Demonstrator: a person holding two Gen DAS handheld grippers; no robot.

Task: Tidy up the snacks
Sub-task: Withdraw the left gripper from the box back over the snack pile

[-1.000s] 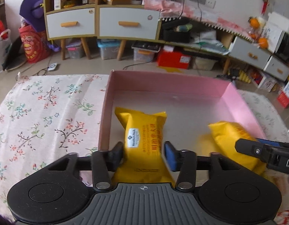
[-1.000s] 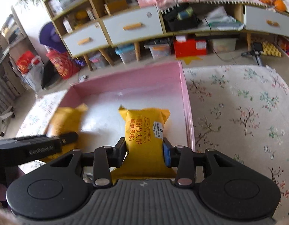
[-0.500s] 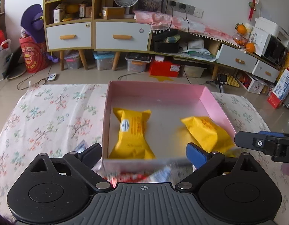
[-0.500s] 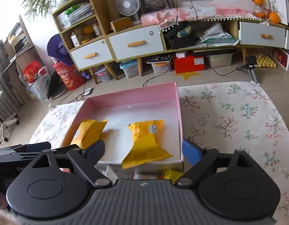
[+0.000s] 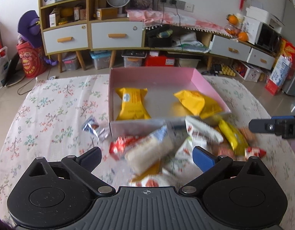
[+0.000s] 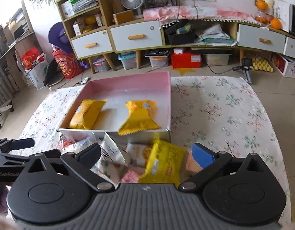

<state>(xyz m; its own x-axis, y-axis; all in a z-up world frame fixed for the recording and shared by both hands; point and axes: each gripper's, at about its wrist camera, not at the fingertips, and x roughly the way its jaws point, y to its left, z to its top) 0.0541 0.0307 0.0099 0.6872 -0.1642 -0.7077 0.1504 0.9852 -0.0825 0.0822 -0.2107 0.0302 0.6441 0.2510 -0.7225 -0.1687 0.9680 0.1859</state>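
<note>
A pink box sits on the floral table with two yellow snack packets in it, one on the left and one on the right. In front of the box lies a loose pile of snacks, including a white packet and a yellow packet. My left gripper hovers over the pile, jaws opening wide and gripping nothing. My right gripper is likewise opening above the pile, holding nothing. Each gripper's finger shows at the other view's edge.
A small blue and silver wrapper lies on the cloth left of the box. The floral tablecloth spreads wide to the right. Beyond the table's far edge are the floor, storage bins and a drawer cabinet.
Both grippers let go of the yellow packets inside the box, spread their jaws wide and drew back and up. The snack pile in front of the box has come into view.
</note>
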